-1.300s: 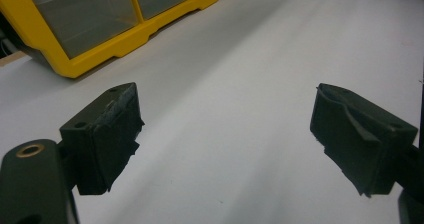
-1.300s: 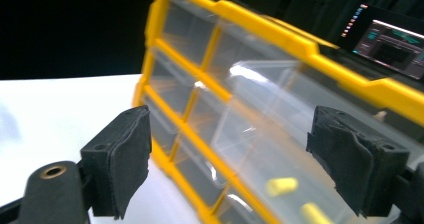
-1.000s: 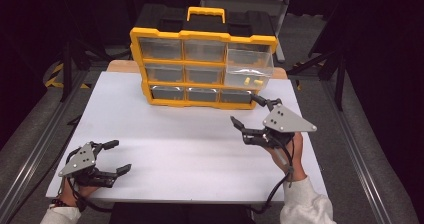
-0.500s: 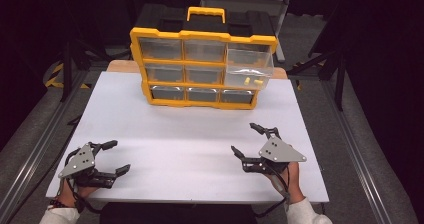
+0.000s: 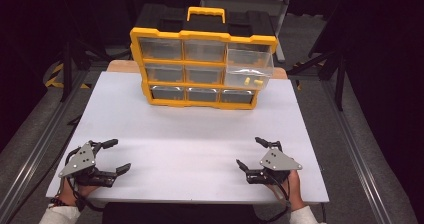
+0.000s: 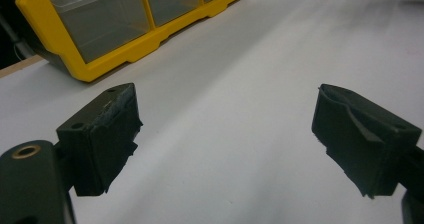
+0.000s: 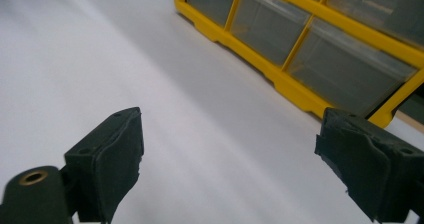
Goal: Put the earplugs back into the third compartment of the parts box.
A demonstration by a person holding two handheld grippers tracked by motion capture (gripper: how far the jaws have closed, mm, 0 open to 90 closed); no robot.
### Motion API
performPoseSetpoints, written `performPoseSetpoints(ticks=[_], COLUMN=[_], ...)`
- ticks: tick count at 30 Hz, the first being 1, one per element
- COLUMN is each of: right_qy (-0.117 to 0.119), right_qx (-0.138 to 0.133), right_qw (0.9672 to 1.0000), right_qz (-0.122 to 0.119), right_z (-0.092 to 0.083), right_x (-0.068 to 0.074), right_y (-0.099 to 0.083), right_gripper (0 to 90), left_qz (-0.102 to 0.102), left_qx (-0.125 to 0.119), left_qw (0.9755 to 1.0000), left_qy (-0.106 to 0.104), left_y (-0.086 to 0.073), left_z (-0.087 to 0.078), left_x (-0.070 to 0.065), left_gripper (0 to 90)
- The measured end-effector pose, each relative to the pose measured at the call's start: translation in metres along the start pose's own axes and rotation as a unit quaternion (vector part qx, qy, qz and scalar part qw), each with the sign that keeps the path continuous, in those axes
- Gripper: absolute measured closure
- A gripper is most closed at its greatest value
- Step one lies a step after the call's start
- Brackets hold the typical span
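While both grippers rest low in the frame, the yellow box (image 5: 202, 59) sits up top on the surface (image 5: 200, 134). The left gripper (image 5: 114, 156) has its jaws apart. The right gripper (image 5: 250, 153) has just been opening its jaws, with nothing between them.

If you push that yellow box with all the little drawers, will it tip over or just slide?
The yellow organizer would probably slide: it stands upright on the smooth white table. A push high up might tip it backward, since it looks taller than deep. Its clear drawers look mostly empty, so likely light. The pulled-out drawer may slide shut.
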State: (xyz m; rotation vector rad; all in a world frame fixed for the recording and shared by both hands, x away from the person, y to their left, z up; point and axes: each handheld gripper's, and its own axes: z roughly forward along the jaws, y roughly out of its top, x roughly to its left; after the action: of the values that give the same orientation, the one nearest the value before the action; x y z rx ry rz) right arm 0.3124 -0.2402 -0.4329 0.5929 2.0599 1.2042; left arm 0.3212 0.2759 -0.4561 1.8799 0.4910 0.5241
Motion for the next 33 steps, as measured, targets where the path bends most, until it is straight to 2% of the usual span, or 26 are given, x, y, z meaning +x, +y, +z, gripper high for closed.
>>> performPoseSetpoints(ticks=[3, 5, 9, 11, 14, 17, 20, 22, 26, 33], right_qy=[0.003, 0.000, 0.003, 0.000, -0.010, -0.017, -0.026, -0.027, -0.035, -0.060], right_qx=[0.004, 0.011, 0.014, 0.016, 0.011, 0.007, 0.002, -0.004, -0.012, -0.045], right_qw=[1.0000, 0.9999, 0.9999, 0.9998, 0.9999, 0.9997, 0.9995, 0.9993, 0.9991, 0.9965], right_qz=[0.005, -0.003, 0.008, 0.008, 0.002, 0.015, 0.020, 0.025, 0.018, 0.037], right_z=[-0.002, -0.002, -0.002, -0.004, -0.009, -0.013, -0.016, -0.018, -0.020, -0.026], right_x=[0.002, 0.004, 0.007, 0.008, 0.009, 0.005, 0.001, 0.000, 0.002, -0.005], right_y=[-0.009, -0.014, -0.021, -0.024, -0.030, -0.034, -0.037, -0.037, -0.034, -0.020], right_gripper=[11.9, 11.9, 11.8, 11.8, 11.8, 11.1, 11.0, 11.0, 11.3, 12.7], left_qz=[0.004, 0.003, -0.002, -0.001, 0.007, 0.000, 0.004, 0.002, 0.005, 0.009], left_qx=[0.001, 0.003, 0.001, -0.003, 0.003, 0.002, 0.001, -0.002, -0.003, 0.002], left_qw=[1.0000, 1.0000, 1.0000, 1.0000, 1.0000, 1.0000, 1.0000, 1.0000, 1.0000, 0.9999], left_qy=[-0.001, -0.003, 0.000, 0.002, 0.000, 0.001, 0.003, 0.005, 0.007, 0.005], left_y=[0.000, -0.001, -0.001, 0.001, 0.002, 0.002, 0.003, 0.003, 0.005, 0.002], left_z=[-0.001, -0.001, -0.001, 0.000, 0.004, 0.006, 0.006, 0.006, 0.007, 0.006], left_x=[-0.001, -0.001, 0.002, 0.003, 0.004, 0.005, 0.004, 0.004, 0.004, -0.001], left_gripper=[12.8, 12.8, 12.8, 12.8, 12.5, 12.3, 12.4, 12.4, 12.2, 12.1])
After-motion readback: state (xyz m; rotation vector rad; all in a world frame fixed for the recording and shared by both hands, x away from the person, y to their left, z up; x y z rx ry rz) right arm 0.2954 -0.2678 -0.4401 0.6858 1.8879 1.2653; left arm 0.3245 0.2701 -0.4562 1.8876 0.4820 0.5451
